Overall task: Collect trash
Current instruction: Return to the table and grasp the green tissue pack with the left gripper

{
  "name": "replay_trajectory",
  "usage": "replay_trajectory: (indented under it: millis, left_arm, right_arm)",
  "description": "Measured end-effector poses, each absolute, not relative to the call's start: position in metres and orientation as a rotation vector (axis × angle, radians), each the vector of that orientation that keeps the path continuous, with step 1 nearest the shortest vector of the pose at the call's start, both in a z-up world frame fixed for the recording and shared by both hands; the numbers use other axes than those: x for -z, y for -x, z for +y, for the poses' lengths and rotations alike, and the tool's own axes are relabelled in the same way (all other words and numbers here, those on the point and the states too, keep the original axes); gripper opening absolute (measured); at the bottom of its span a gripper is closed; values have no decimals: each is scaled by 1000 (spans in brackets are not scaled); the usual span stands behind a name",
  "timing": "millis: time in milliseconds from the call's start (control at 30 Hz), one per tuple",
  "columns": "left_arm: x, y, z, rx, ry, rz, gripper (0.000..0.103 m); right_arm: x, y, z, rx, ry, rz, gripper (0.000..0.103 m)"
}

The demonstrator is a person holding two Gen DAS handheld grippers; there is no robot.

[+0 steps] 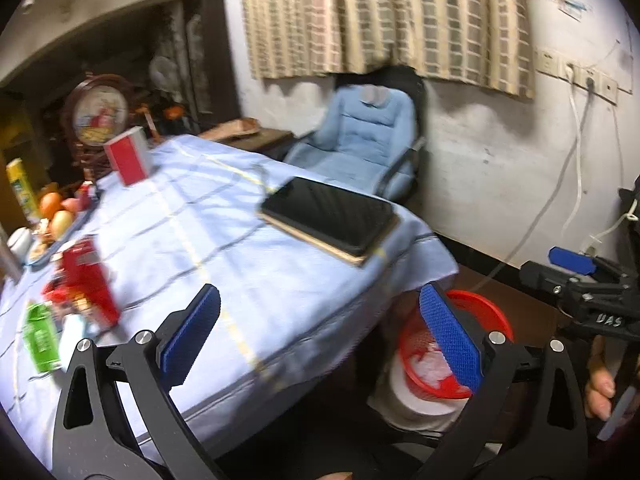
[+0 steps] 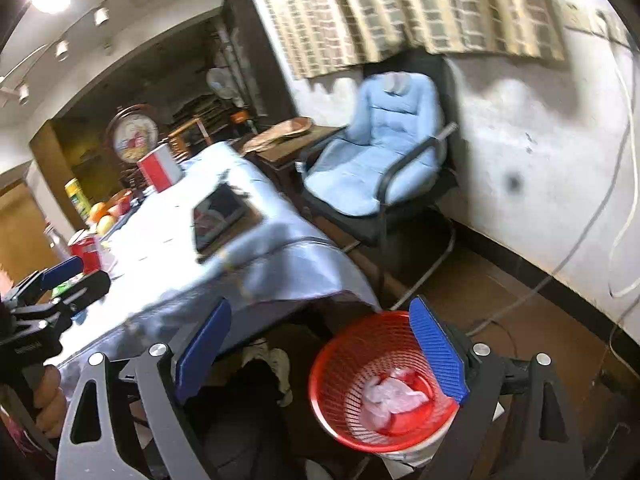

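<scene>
A red mesh basket [image 2: 344, 344] stands on the floor beside the table, with crumpled white trash [image 2: 392, 396] lying in it. My right gripper [image 2: 320, 308] hangs open above the basket's near rim, with nothing between its blue pads. My left gripper [image 1: 318, 300] is open and empty over the table's front corner; the basket [image 1: 492, 312] shows past its right finger. On the blue tablecloth [image 1: 240, 264] at the left sit a red can [image 1: 88, 276] and a green packet [image 1: 40, 340]. Each gripper appears at the edge of the other's view.
A dark tablet [image 1: 332, 216] lies on a book near the table's right edge. A red-and-white box [image 1: 128, 156] and fruit [image 1: 56, 208] stand at the far left. A blue padded chair [image 2: 380, 152] stands by the wall, with cables [image 2: 580, 248] running down to the floor.
</scene>
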State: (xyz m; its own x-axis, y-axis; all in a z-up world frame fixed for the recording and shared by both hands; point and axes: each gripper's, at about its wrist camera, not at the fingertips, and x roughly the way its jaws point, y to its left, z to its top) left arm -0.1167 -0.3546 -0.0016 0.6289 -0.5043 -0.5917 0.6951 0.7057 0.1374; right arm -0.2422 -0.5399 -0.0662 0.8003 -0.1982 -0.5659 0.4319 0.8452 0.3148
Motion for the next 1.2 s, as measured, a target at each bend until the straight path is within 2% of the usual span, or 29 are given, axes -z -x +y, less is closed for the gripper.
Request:
replay_trajectory:
  millis: [500, 833, 1200]
  left_arm:
    - [-11, 94, -224, 476, -236, 483, 96]
    - [9, 47, -149, 327, -138, 563, 96]
    - [32, -17, -76, 187, -53, 705, 96]
  right_arm:
    - [17, 161, -408, 115, -229, 564, 94]
    - [13, 89, -333, -11, -136, 637, 94]
    - [32, 28, -298, -103, -134, 711, 94]
